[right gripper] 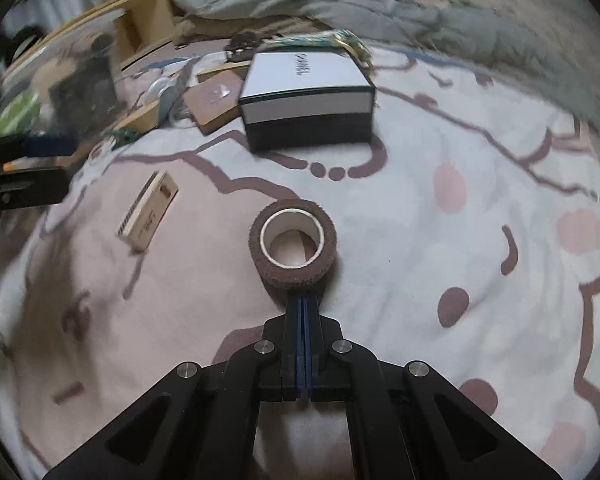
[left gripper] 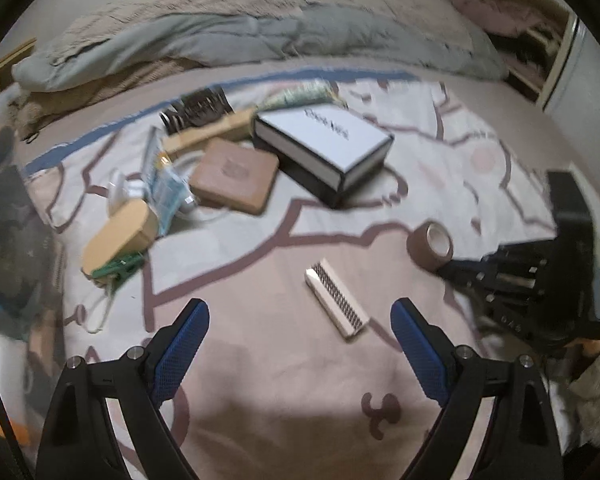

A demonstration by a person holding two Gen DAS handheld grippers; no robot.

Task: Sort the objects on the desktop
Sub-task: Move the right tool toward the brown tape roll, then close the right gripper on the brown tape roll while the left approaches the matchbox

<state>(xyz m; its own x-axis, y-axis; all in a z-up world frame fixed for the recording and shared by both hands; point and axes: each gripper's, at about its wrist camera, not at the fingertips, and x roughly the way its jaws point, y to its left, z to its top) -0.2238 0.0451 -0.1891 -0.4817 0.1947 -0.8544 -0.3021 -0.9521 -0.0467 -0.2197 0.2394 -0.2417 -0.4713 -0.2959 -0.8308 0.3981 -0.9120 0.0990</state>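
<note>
Your left gripper [left gripper: 300, 320] stands wide open above the patterned blanket [left gripper: 260, 380], with nothing between its blue pads [left gripper: 180, 344]. A small flat brush block [left gripper: 337, 299], bristle strip facing up, lies on the blanket just ahead of the open jaws, nearer the right-hand pad. Your right gripper [right gripper: 304, 300] is fully closed, pads pressed together, and holds nothing; its tip sits at the near edge of the brown tape roll [right gripper: 294, 246], which stands on end with its white core facing up. Whether the tip touches the roll cannot be told. Beyond the roll, a black-and-white box [right gripper: 306, 100] rests on the blanket. Left of that box lies a cluster: a flat brown box [left gripper: 234, 176], a wooden-handled brush [left gripper: 204, 120], a clear packet [left gripper: 166, 188] and a tan rounded case [left gripper: 120, 236]. Both views are slightly blurred.
</note>
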